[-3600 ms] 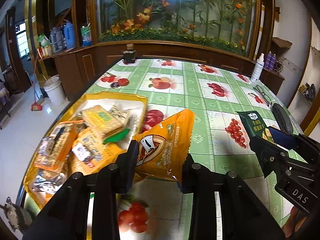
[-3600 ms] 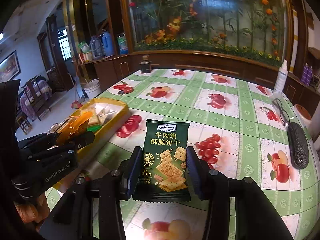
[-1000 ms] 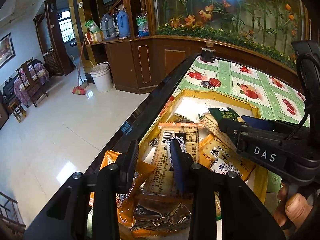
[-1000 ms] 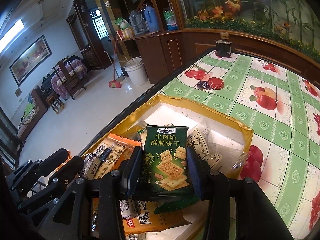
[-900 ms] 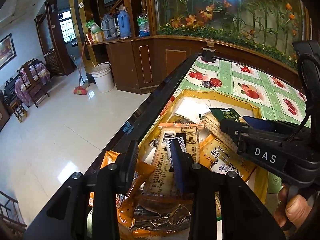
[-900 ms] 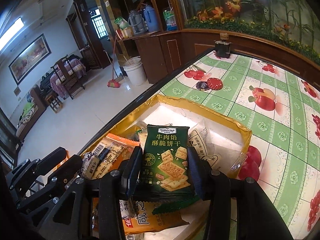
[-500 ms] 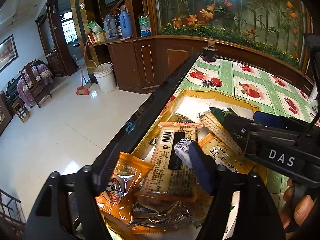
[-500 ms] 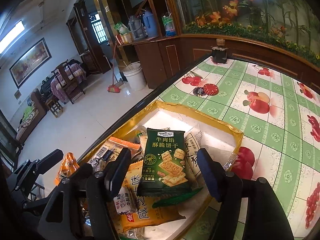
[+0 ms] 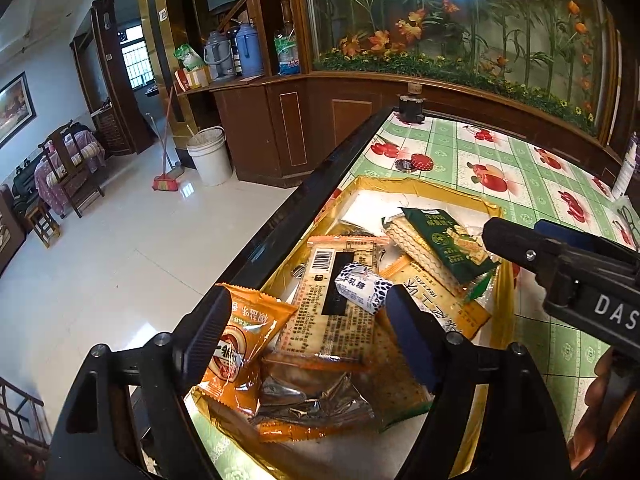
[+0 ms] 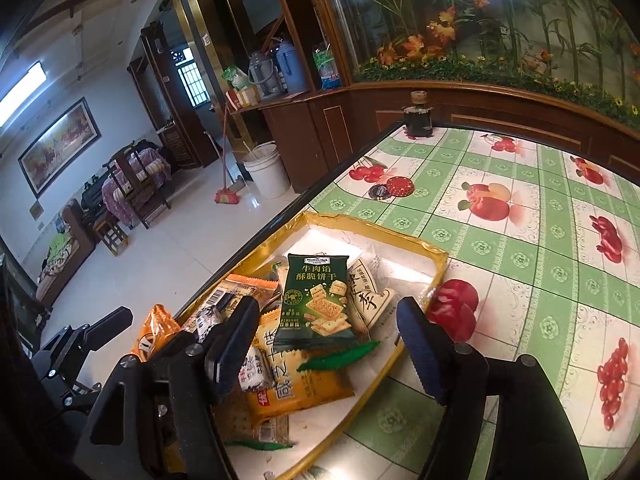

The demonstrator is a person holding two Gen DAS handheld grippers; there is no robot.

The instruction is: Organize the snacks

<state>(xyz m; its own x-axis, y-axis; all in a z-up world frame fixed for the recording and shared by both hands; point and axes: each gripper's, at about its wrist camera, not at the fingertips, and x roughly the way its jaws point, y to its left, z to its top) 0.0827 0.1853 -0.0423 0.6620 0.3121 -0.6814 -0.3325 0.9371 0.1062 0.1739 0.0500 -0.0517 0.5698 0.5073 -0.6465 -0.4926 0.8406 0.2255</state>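
A gold tray (image 9: 416, 186) at the table's left edge holds several snack packets. My left gripper (image 9: 306, 304) hangs open over its near end. An orange chip packet (image 9: 240, 344) lies loose by the left finger, leaning on the tray's rim. A small blue-and-white candy (image 9: 360, 286) sits on a tan cracker pack between the fingers. In the right wrist view my right gripper (image 10: 328, 316) stands over the tray (image 10: 400, 236), its jaws opening. The green cracker packet (image 10: 316, 300) lies flat on the pile between the fingers, with neither pad touching it.
The table's black edge (image 9: 320, 184) drops to a tiled floor with a white bucket (image 9: 210, 156) and a broom. Two bottle caps (image 10: 394, 188) and a dark jar (image 10: 418, 120) stand on the fruit-print cloth beyond the tray. A hand (image 9: 604, 400) shows at lower right.
Both grippers went from shut on their packets to open. The orange packet and the green packet now rest in the tray. The right gripper drew back and up a little.
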